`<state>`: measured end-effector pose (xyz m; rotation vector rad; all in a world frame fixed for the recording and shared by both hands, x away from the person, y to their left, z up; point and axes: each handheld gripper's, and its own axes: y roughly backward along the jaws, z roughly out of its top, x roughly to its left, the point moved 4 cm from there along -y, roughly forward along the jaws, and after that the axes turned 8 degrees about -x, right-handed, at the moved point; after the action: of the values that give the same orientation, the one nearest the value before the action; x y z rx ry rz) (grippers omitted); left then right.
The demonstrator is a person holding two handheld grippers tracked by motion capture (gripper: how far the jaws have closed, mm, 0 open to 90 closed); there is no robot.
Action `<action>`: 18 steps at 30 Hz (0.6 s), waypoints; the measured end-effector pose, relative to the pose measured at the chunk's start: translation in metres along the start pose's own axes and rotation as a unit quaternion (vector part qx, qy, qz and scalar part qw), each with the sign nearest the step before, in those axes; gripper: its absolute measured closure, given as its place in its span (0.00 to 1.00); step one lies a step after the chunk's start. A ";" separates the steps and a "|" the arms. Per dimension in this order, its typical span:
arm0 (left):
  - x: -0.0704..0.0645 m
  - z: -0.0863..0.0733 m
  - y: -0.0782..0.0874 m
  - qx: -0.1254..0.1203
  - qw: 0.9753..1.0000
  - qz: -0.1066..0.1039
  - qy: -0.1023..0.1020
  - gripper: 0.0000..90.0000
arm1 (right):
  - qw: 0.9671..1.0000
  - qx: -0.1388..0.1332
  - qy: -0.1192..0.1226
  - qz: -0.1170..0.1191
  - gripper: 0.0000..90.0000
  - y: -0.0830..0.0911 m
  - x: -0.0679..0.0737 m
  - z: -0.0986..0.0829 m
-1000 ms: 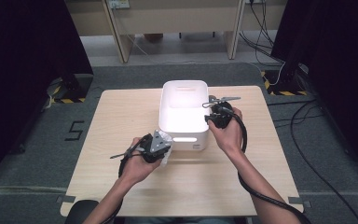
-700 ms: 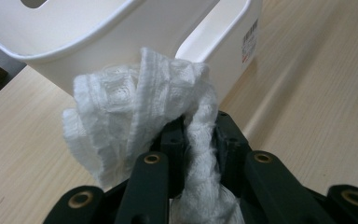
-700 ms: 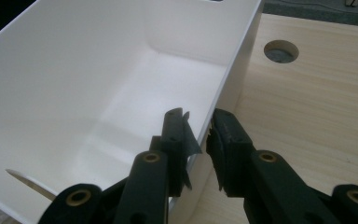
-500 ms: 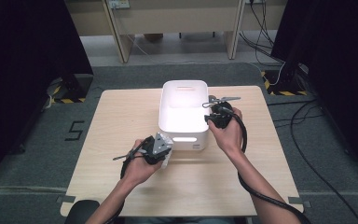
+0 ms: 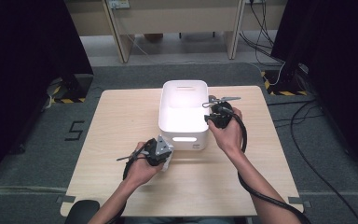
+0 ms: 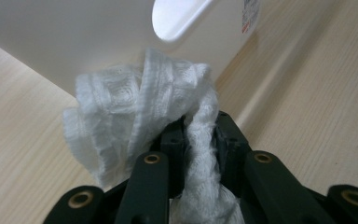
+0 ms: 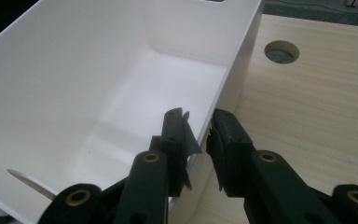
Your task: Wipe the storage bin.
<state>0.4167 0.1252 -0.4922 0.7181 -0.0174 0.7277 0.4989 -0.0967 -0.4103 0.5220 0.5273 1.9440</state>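
A white plastic bin (image 5: 168, 116) stands in the middle of the wooden table (image 5: 121, 121). My left gripper (image 5: 166, 157) sits just in front of the bin's near wall, shut on a crumpled white cloth (image 5: 167, 162). In the left gripper view the cloth (image 6: 135, 107) bunches up over the left gripper (image 6: 200, 135), with the bin's near wall and its handle slot (image 6: 177, 18) close behind. My right gripper (image 5: 208, 116) is at the bin's right rim. In the right gripper view the right gripper (image 7: 198, 135) straddles the bin's right wall (image 7: 235, 70), shut on it. The bin's inside (image 7: 74, 79) looks bare.
A round cable hole (image 7: 281, 51) lies in the tabletop right of the bin. Black curtains flank the table on both sides. Cables trail across the floor at the far right (image 5: 307, 116). Bare wood lies to the left and front right.
My left gripper has drawn slightly back toward the person with the cloth in it. The right gripper has stayed on the bin's wall.
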 end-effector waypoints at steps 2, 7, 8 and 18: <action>0.000 -0.002 -0.002 0.002 1.000 -0.001 0.001 0.85 | 1.000 0.000 0.001 0.000 0.84 0.000 0.000 0.000; -0.001 -0.005 -0.005 0.007 1.000 -0.002 0.003 0.85 | 1.000 0.000 0.002 0.000 0.84 0.000 0.000 0.000; -0.001 -0.005 -0.006 0.009 1.000 -0.003 0.003 0.85 | 1.000 0.000 0.001 0.000 0.84 0.000 0.000 0.000; -0.005 -0.011 -0.016 0.023 1.000 -0.009 0.011 0.85 | 1.000 -0.001 0.002 -0.001 0.84 0.000 0.000 0.000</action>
<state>0.4201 0.1204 -0.5112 0.7530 0.0252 0.7197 0.4992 -0.0962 -0.4102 0.5162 0.5293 1.9444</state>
